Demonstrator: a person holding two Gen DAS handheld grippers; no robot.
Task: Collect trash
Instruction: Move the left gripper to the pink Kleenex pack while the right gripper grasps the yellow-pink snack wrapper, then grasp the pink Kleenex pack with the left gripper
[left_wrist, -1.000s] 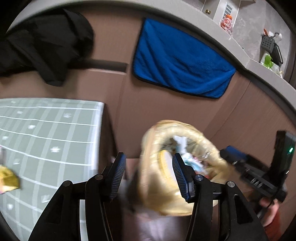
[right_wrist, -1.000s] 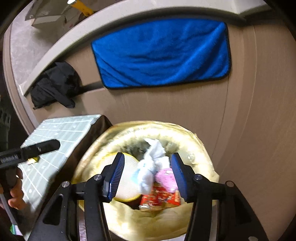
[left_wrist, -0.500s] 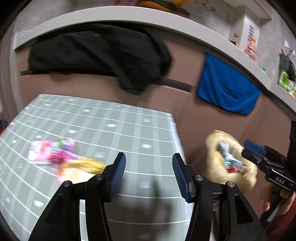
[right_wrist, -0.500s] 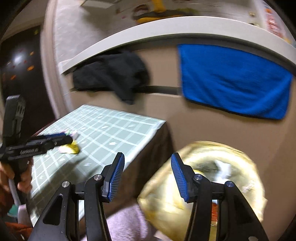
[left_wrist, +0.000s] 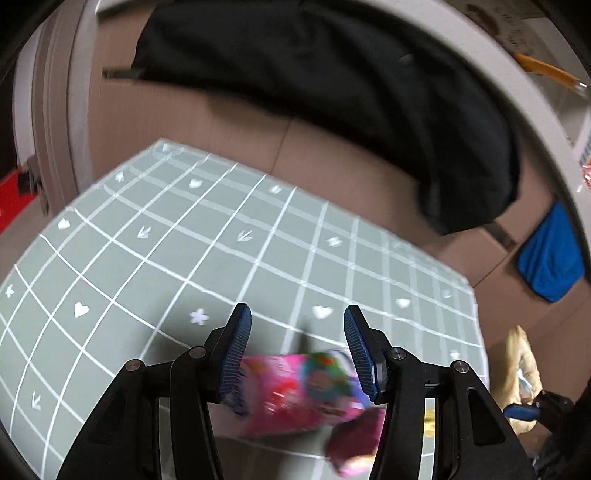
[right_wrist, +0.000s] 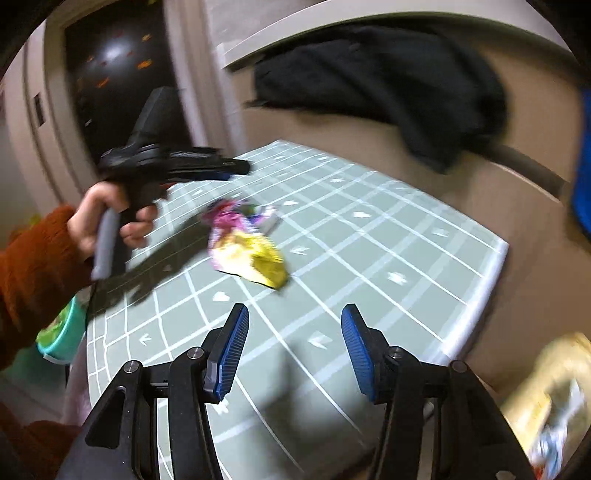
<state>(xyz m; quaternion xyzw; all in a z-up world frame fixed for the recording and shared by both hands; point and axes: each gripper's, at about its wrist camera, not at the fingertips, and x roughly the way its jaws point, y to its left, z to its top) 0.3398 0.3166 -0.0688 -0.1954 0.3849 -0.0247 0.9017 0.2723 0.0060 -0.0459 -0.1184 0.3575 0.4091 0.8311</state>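
A green grid-patterned table (right_wrist: 369, 236) stands against a brown wall (left_wrist: 332, 155) draped with black cloth (left_wrist: 332, 81).

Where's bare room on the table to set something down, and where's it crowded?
Free: the far half of the table, from the wrappers to the wall edge under the black cloth, and the near-right corner beside the trash bag. Crowded: the left side, where the pink wrapper and yellow wrapper lie under the left gripper.
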